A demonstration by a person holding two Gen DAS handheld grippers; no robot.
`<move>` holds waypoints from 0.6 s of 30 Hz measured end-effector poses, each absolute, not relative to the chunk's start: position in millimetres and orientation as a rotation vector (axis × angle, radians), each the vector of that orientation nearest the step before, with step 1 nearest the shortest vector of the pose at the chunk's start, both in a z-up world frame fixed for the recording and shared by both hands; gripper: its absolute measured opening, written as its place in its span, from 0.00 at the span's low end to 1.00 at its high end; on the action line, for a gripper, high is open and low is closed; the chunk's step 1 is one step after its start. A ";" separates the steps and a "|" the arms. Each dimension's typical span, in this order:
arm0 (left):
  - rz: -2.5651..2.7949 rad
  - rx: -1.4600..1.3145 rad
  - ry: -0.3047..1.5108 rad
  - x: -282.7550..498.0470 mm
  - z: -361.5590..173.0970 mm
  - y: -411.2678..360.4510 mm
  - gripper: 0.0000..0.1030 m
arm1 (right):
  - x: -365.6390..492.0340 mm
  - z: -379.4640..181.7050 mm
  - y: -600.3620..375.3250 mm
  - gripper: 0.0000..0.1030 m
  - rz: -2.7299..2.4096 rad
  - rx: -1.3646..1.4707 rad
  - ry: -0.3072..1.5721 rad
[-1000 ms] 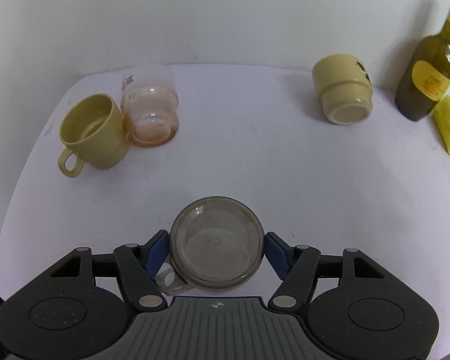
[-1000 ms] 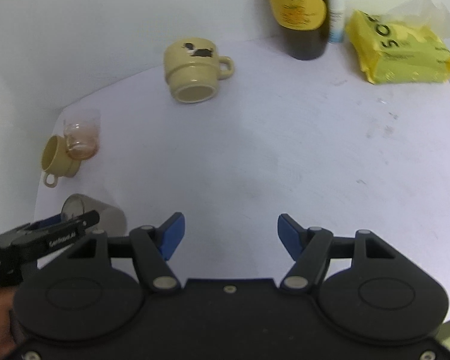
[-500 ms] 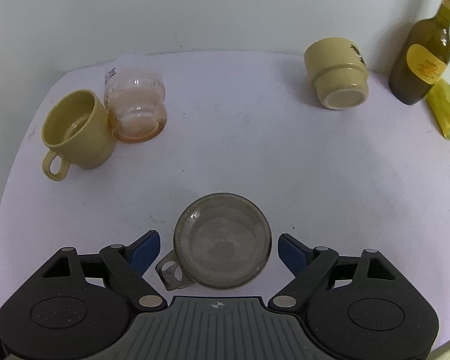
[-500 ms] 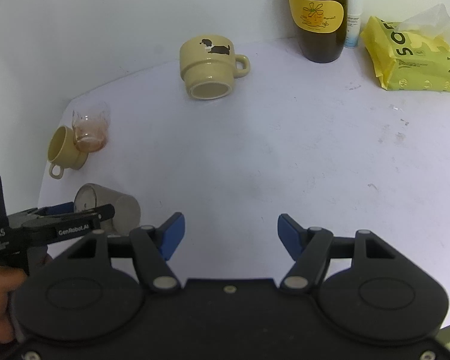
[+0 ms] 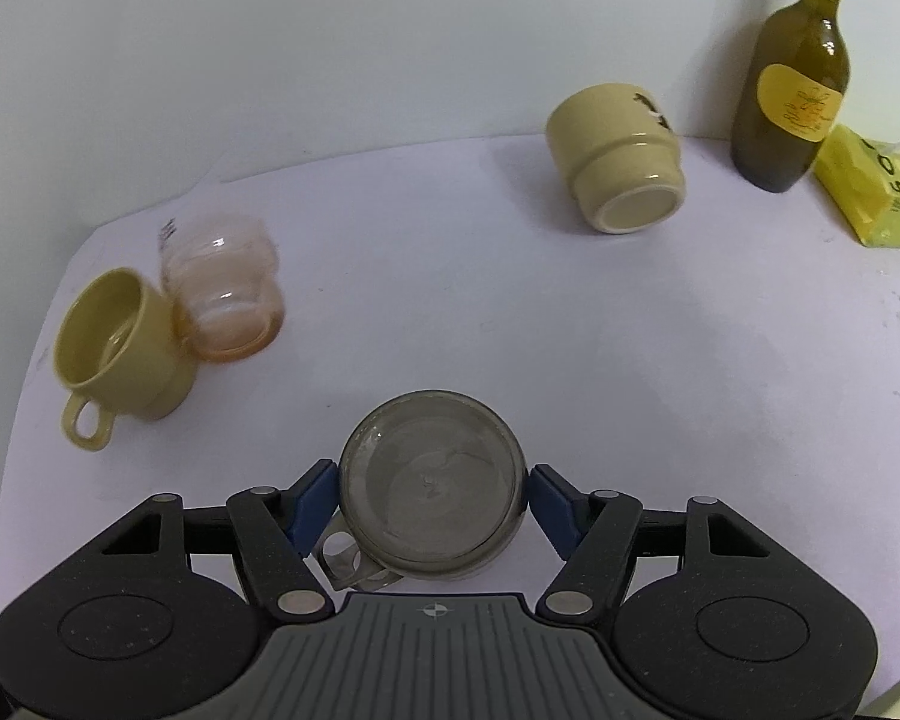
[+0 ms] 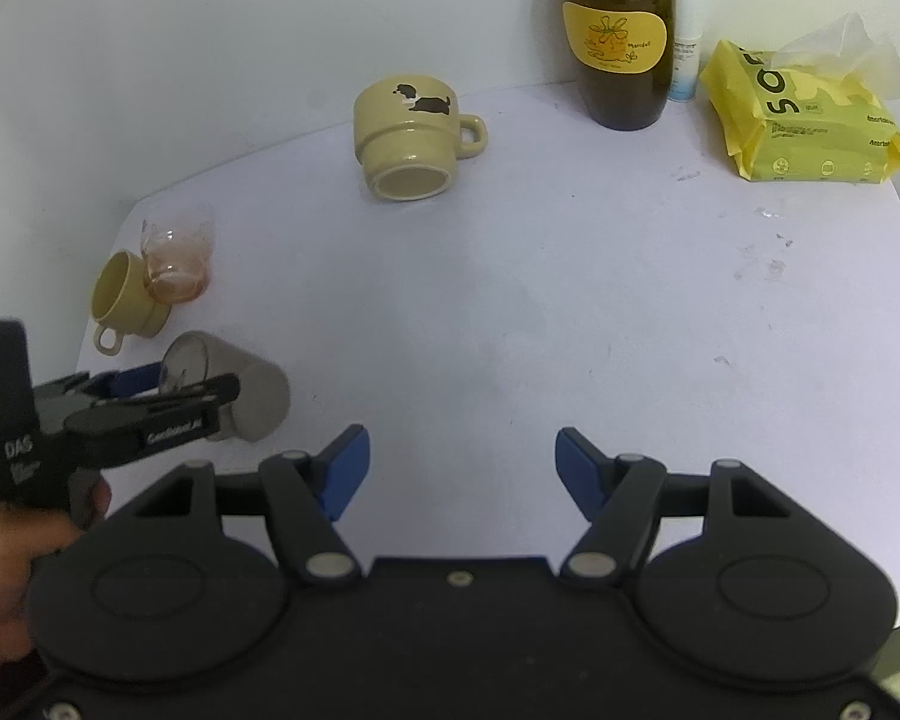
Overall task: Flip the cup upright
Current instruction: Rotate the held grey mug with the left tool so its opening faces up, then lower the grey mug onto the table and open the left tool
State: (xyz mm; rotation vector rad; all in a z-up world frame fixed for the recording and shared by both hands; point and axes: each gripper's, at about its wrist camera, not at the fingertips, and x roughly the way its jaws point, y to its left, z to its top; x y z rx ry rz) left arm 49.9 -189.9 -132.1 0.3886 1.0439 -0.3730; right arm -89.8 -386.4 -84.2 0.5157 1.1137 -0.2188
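Observation:
A grey glass cup (image 5: 431,486) with a small handle lies tilted on the white table (image 5: 510,330), its base facing my left wrist camera. My left gripper (image 5: 431,495) is shut on it, blue pads pressed on both sides. It shows in the right wrist view (image 6: 234,387) at the left, held in that gripper. My right gripper (image 6: 457,468) is open and empty above the table's near part. A cream mug with a dog picture (image 6: 414,135) lies on its side at the back.
A yellow mug (image 5: 114,348) and a pinkish glass (image 5: 225,294) lie touching at the left. A dark olive bottle (image 6: 621,30), a small white bottle (image 6: 687,36) and a yellow wipes pack (image 6: 804,120) stand at the back right by the wall.
My left gripper had opened around the grey cup half a second ago; now its pads have closed on the cup again. The right gripper has stayed open and drawn a little closer.

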 end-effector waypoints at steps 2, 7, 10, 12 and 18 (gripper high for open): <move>-0.373 0.369 1.053 50.8 -130.4 -186.8 0.66 | -89.3 -82.2 -383.0 0.65 -0.222 0.510 1.113; -0.365 0.284 1.061 48.3 -116.1 -169.2 0.76 | -82.8 -79.3 -372.6 0.65 -0.216 0.495 1.113; -0.362 0.207 1.074 43.9 -100.2 -146.7 0.76 | -77.8 -79.8 -364.9 0.65 -0.206 0.489 1.118; -0.359 0.184 1.073 40.2 -93.6 -138.0 0.76 | -69.1 -80.2 -354.1 0.65 -0.190 0.482 1.125; -0.298 0.095 1.070 31.2 -66.1 -89.1 0.78 | -47.2 -79.0 -324.8 0.65 -0.143 0.414 1.137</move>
